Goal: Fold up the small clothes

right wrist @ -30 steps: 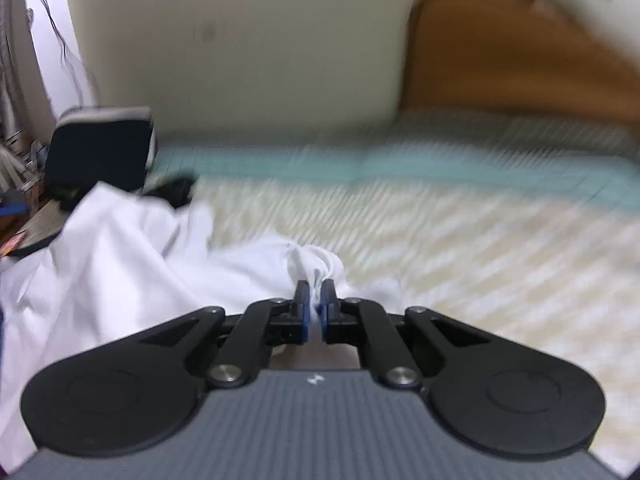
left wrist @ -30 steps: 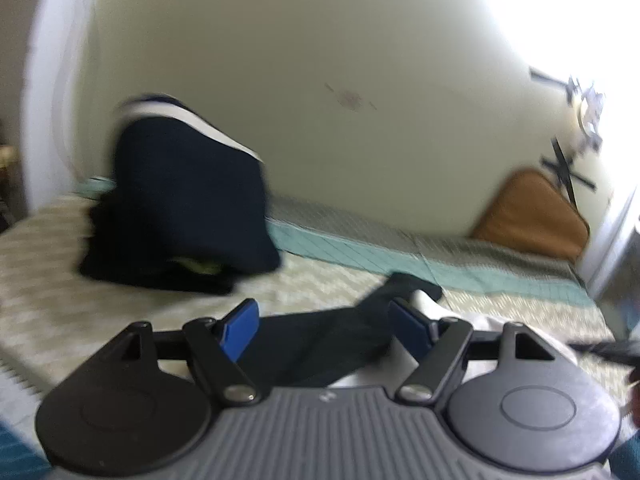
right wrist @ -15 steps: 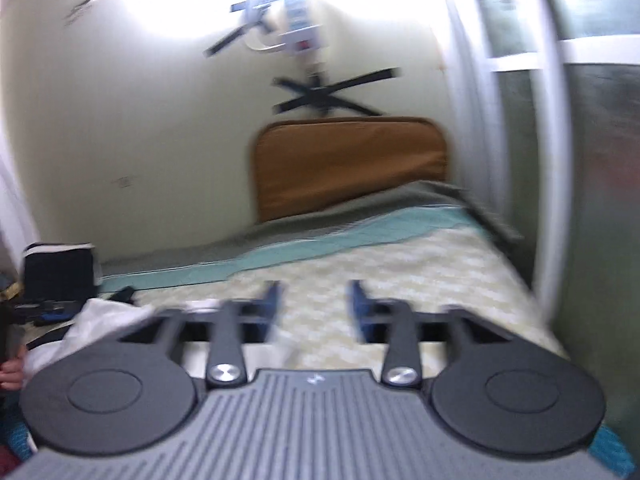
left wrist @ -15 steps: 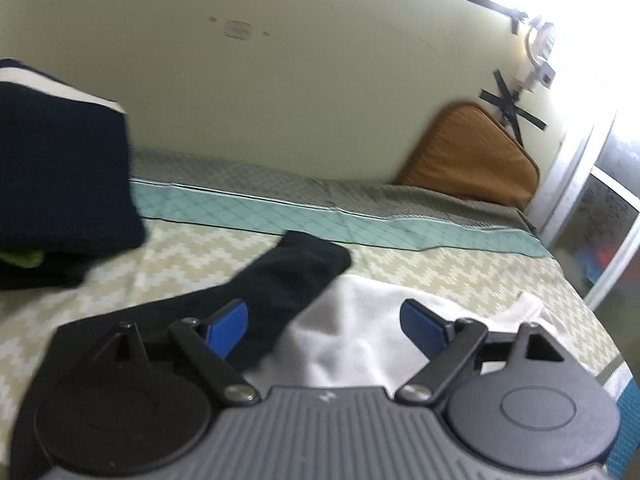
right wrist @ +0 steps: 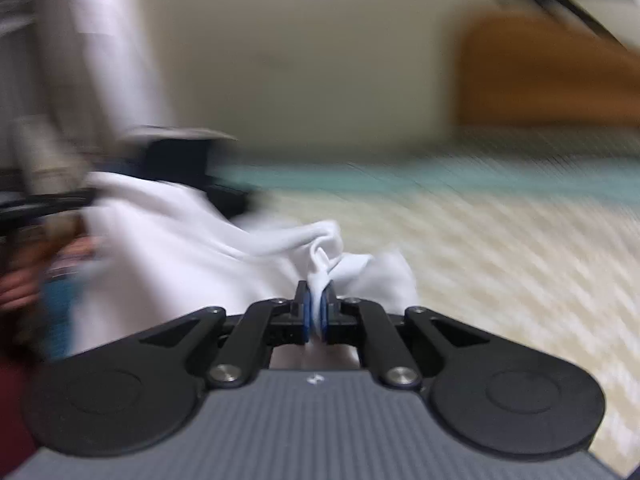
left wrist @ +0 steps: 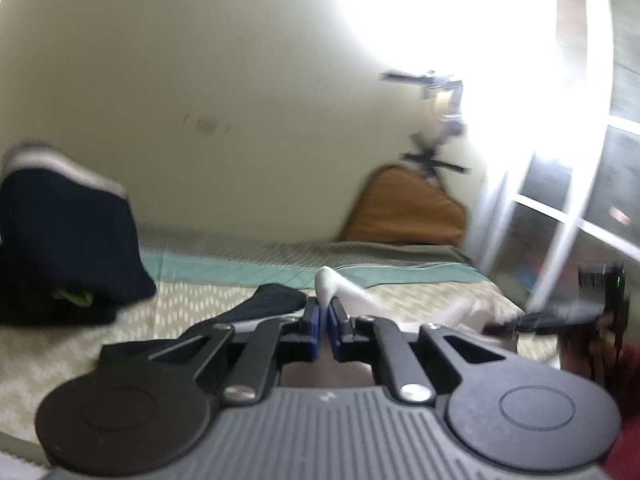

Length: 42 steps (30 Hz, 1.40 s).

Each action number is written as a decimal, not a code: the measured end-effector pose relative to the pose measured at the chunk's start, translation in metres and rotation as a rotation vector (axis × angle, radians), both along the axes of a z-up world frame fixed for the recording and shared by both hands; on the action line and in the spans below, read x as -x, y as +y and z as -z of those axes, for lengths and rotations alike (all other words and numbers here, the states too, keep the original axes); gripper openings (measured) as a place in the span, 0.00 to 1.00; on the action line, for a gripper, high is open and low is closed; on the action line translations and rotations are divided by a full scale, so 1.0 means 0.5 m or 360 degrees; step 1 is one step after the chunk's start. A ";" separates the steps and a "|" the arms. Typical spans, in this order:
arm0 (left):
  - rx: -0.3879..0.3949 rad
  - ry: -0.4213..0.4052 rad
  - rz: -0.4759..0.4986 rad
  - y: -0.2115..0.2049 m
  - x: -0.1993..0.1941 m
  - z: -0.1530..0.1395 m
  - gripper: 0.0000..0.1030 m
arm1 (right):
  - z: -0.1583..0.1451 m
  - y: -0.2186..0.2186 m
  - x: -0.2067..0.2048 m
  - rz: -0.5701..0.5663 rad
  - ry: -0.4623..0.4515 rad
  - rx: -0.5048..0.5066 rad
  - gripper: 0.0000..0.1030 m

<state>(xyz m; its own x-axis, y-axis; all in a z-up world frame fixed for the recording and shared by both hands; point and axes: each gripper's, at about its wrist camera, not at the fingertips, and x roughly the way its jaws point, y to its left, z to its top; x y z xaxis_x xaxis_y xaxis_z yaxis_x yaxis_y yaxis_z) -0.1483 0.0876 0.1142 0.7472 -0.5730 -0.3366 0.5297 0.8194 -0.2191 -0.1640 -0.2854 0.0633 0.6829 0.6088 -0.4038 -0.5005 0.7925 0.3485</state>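
The bed (left wrist: 192, 300), covered in a cream zigzag spread with a teal band along its far edge, fills the lower half of both views. At 9 o'clock in the left wrist view a dark navy pile of clothes (left wrist: 68, 248) sits on it against the wall, and an orange-brown cushion (left wrist: 404, 208) leans at 2 o'clock. The white garment (right wrist: 168, 248) lies bunched across the bed from 9 o'clock toward the centre of the right wrist view, much of it blurred. A black garment (left wrist: 264, 306) lies flat on the spread just left of centre in the left wrist view. The right claw (right wrist: 315, 312) is clamped on a gathered fold of the white garment. The left claw (left wrist: 323, 326) is closed together on another edge of the white garment, which rises just beyond its tips.
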 end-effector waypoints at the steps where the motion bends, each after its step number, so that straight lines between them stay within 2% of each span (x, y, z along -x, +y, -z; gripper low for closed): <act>1: -0.0047 -0.0016 0.0029 0.007 0.028 0.004 0.10 | -0.014 0.005 0.031 -0.0126 -0.0087 -0.0053 0.11; 2: -0.0090 -0.0010 0.0029 0.009 0.044 0.009 0.15 | -0.021 0.010 0.048 -0.0246 -0.0109 -0.0068 0.11; 3: -0.0135 0.0007 0.0015 0.009 0.053 0.016 0.31 | -0.023 0.018 0.060 -0.0336 -0.0100 -0.0046 0.18; 4: -0.0184 0.0021 -0.0008 0.008 0.057 0.025 0.41 | -0.019 0.030 0.067 -0.0406 -0.0068 0.0005 0.29; 5: -0.0228 0.0030 -0.0040 0.006 0.056 0.034 0.56 | -0.010 0.042 0.069 -0.0434 -0.0024 0.0072 0.33; 7: -0.0265 0.0056 -0.0077 0.003 0.042 0.040 0.61 | 0.003 0.061 0.064 -0.0420 0.0046 0.0186 0.36; 8: -0.0266 0.0064 -0.0080 0.004 0.033 0.039 0.68 | 0.005 0.064 0.061 -0.0415 0.0064 0.0212 0.36; 9: -0.0266 0.0053 -0.0084 0.003 0.027 0.036 0.84 | 0.005 0.062 0.058 -0.0403 0.0064 0.0218 0.37; 11: -0.0286 -0.0005 -0.0078 -0.006 0.022 0.023 0.98 | -0.009 0.055 0.058 -0.0355 0.0036 0.0215 0.44; 13: -0.0324 -0.0059 -0.0033 -0.016 0.016 0.015 1.00 | -0.012 0.053 0.063 -0.0329 0.0005 0.0229 0.60; 17: -0.0424 -0.0098 0.0089 -0.040 -0.017 0.014 1.00 | -0.023 0.069 0.067 -0.0325 -0.0027 0.0306 0.65; 19: -0.0444 -0.0036 0.0136 -0.050 -0.044 0.029 1.00 | -0.027 0.072 0.066 -0.0333 -0.0030 0.0347 0.70; 23: -0.0476 0.0123 0.0272 -0.076 -0.092 0.080 1.00 | -0.001 0.098 0.047 -0.0323 -0.0002 0.0528 0.71; 24: -0.0510 0.0149 0.0286 -0.083 -0.100 0.096 1.00 | 0.005 0.103 0.046 -0.0301 0.0000 0.0578 0.68; 26: -0.0542 0.0184 0.0295 -0.093 -0.109 0.119 0.99 | 0.023 0.111 0.033 -0.0204 -0.0021 0.0721 0.55; 27: -0.0543 0.0194 0.0292 -0.095 -0.112 0.126 0.95 | 0.030 0.112 0.023 -0.0172 -0.0016 0.0754 0.44; 28: -0.0531 0.0206 0.0287 -0.095 -0.114 0.131 0.92 | 0.030 0.112 0.016 -0.0148 -0.0001 0.0727 0.28; 29: -0.0512 0.0212 0.0283 -0.094 -0.114 0.131 0.89 | 0.024 0.117 0.017 -0.0127 -0.0014 0.0707 0.24; 31: -0.0486 0.0177 0.0271 -0.092 -0.107 0.123 0.96 | 0.008 0.139 0.031 -0.0072 -0.0130 0.0783 0.13; 32: -0.0486 0.0150 0.0262 -0.093 -0.103 0.117 1.00 | -0.001 0.147 0.040 -0.0064 -0.0185 0.0812 0.12; 36: -0.0514 0.0105 0.0352 -0.111 -0.124 0.095 1.00 | -0.033 0.134 0.071 -0.0010 -0.0249 0.0765 0.06; 39: -0.0528 0.0134 0.0464 -0.139 -0.155 0.093 1.00 | -0.050 0.112 0.090 0.0213 -0.0268 0.0770 0.06; 42: -0.0510 0.0273 0.0578 -0.169 -0.188 0.111 1.00 | -0.059 0.077 0.103 0.0505 -0.0213 0.0721 0.06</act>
